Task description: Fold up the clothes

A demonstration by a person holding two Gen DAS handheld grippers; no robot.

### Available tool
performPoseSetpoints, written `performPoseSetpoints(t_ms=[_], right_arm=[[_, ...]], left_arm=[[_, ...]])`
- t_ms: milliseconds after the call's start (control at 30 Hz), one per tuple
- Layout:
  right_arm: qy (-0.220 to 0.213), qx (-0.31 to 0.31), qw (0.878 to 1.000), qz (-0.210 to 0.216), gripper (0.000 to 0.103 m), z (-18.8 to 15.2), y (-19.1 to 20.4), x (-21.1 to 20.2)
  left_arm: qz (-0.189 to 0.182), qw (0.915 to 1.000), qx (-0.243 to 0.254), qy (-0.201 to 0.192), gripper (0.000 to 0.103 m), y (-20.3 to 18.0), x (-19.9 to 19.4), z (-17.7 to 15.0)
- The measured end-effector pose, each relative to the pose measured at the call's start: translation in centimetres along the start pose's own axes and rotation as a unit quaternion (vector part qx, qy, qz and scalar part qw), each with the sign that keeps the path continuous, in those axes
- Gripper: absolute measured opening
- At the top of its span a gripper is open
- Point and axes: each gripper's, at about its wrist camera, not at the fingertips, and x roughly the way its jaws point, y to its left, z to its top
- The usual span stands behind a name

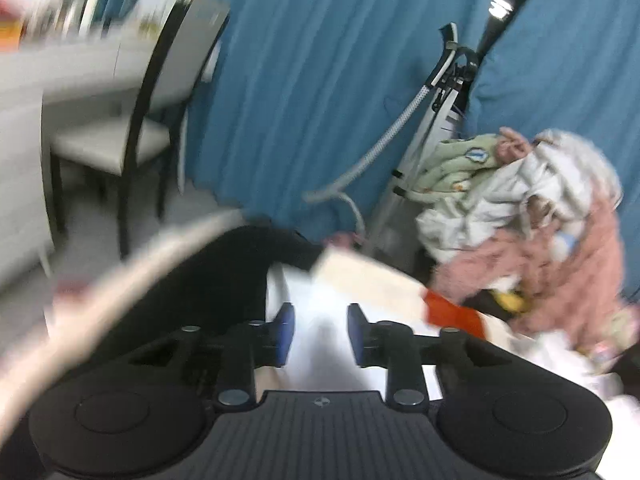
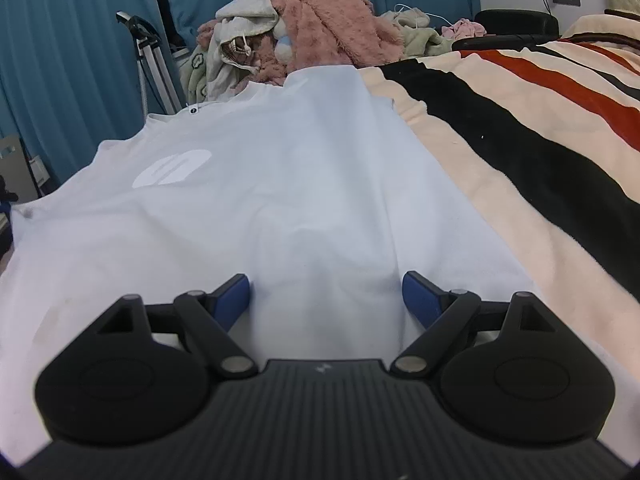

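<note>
- White T-shirt lies flat on the striped blanket, just before the clothes pile.
- Right gripper: jaws released, wide, over the shirt's near edge.
- Left gripper: jaws parted, nothing grasped.

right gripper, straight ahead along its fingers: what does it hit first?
Most likely the white T-shirt. The right gripper is open and aimed slightly down over the shirt, which lies spread on the striped blanket. The clothes pile lies further back. Depth is hard to judge through the fisheye.
</note>
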Motion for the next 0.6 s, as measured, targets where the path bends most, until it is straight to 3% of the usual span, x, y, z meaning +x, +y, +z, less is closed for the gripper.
performPoseSetpoints(t_ms=[67,167,267,333,367,433,500,600], right_arm=[[0.0,0.001,1.0,0.0,0.086,0.0,0.0,-0.1],[0.001,0.004,1.0,0.003,0.086,0.0,0.0,-0.3],[0.004,0.008,1.0,0.008,0.086,-0.1,0.0,-0.7],[0.006,0.01,1.0,0.012,0.086,-0.2,0.1,-1.0],[0.007,0.01,1.0,0.014,0.086,-0.2,0.1,-1.1],[0.009,0.011,1.0,0.018,0.086,-0.2,0.2,-1.4],[0.009,0.011,1.0,0.018,0.086,-0.3,0.2,-1.4],[0.01,0.011,1.0,0.018,0.086,-0.4,0.2,-1.2]], left_arm=[[-0.039,0.9968,-0.067,0.018,0.055,2.4,-2.8,-2.8],[-0.109,0.981,-0.15,0.058,0.063,4.5,-5.2,-6.5],[-0.172,0.959,-0.192,0.118,0.07,4.9,-5.8,-10.1],[-0.196,0.9511,-0.191,0.143,0.073,3.9,-5.3,-11.9],[-0.201,0.9498,-0.186,0.15,0.077,3.3,-5.1,-12.5],[-0.188,0.956,-0.17,0.147,0.084,2.1,-4.5,-13.0],[-0.196,0.9515,-0.197,0.133,0.094,2.1,-3.8,-13.3],[-0.206,0.9413,-0.245,0.108,0.09,2.3,-2.8,-13.5]])
